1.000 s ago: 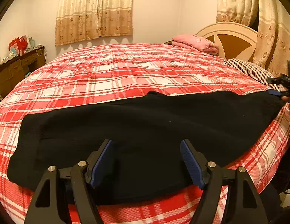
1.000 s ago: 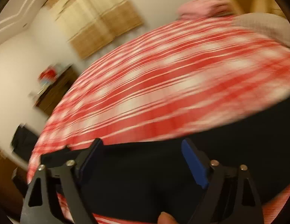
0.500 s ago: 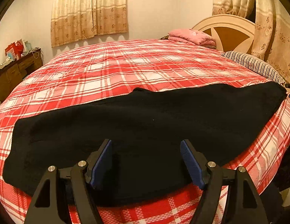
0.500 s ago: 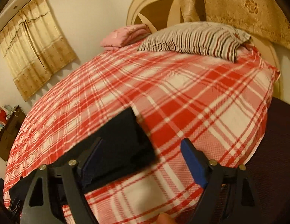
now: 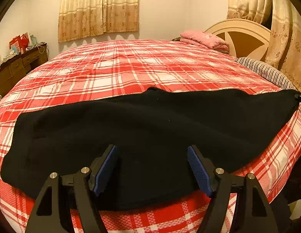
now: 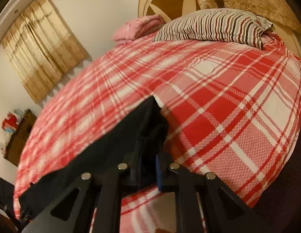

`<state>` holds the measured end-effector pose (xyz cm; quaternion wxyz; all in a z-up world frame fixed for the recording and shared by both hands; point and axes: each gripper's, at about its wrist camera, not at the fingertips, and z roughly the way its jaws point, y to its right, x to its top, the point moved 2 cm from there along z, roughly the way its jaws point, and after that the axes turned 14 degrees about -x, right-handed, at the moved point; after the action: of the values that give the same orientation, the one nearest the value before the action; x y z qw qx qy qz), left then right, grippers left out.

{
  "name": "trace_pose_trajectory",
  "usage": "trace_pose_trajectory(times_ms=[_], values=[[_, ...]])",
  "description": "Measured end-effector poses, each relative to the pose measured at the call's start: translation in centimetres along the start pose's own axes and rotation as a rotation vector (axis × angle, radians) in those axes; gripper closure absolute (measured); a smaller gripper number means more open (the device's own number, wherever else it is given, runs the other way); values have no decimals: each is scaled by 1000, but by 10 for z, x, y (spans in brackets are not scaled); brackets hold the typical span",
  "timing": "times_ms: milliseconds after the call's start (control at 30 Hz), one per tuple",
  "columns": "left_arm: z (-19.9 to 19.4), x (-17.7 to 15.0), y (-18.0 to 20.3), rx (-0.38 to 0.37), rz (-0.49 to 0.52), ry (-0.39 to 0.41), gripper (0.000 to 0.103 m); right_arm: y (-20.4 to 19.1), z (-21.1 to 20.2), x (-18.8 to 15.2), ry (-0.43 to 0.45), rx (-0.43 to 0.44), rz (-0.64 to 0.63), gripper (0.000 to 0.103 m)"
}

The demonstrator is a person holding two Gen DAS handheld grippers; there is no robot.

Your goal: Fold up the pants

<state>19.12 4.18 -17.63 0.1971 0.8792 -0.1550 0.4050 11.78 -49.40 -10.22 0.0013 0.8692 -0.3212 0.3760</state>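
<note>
Since a second ago my right tongs [image 6: 146, 171] have swung from the middle of the black pants [image 6: 103, 155] over to their end near the striped pillow [image 6: 210, 26], while the left tongs [image 5: 152, 168] have hardly shifted.

From the left wrist view, I see the pants [image 5: 150, 132] laid lengthwise across the near edge of the bed [image 5: 131, 71], on the red plaid bedspread. They look like a single long band, so I judge the legs are already stacked one on the other, though the dark cloth hides any seam. My left tongs hang released above the near edge, pads wide apart, nothing between them. At the far right tip of the pants a bit of the other gripper shows.

From the right wrist view, the tongs are closing, and black fabric at the end of the pants sits between the pads, so I take it as pinched. The picture is blurred there. What remains, by my reckoning, is the crosswise fold: carrying this end over toward the other, then perhaps one more fold.

Of containers I see none in use. A dresser [image 5: 18, 66] by the wall carries clutter too small to name.
</note>
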Motion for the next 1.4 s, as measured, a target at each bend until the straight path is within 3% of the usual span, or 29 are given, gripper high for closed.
trace_pose_trajectory(times_ms=[133, 367, 467, 567, 767, 867, 900, 967, 1067, 1200, 1400], values=[[-4, 5, -2, -14, -21, 23, 27, -40, -41, -1, 112, 38, -122, 89], [-15, 12, 6, -54, -11, 61, 28, -171, -108, -21, 242, 264, -379, 89], [-22, 17, 7, -62, 0, 78, 28, -224, -112, -47, 231, 351, -474, 89], [-29, 20, 5, -76, -2, 93, 27, -277, -98, -87, 207, 381, -602, 89], [-25, 18, 7, -139, -17, 74, 28, -337, -34, -187, 46, 400, -865, 88], [-22, 16, 13, -185, -26, 64, 28, -338, -8, -206, -39, 411, -902, 78], [-20, 16, 15, -206, -31, 60, 28, -337, -4, -210, -59, 406, -909, 57], [-14, 18, 21, -249, -46, 48, 28, -330, -5, -209, -78, 417, -912, 27], [-2, 26, 35, -307, -40, 40, 28, -311, -22, -198, -74, 467, -877, 24], [22, 37, 66, -386, 7, -2, 28, -291, -28, -187, -38, 441, -809, 24], [73, 52, 97, -377, 0, -89, 28, -253, -21, -164, -27, 428, -626, 21]])
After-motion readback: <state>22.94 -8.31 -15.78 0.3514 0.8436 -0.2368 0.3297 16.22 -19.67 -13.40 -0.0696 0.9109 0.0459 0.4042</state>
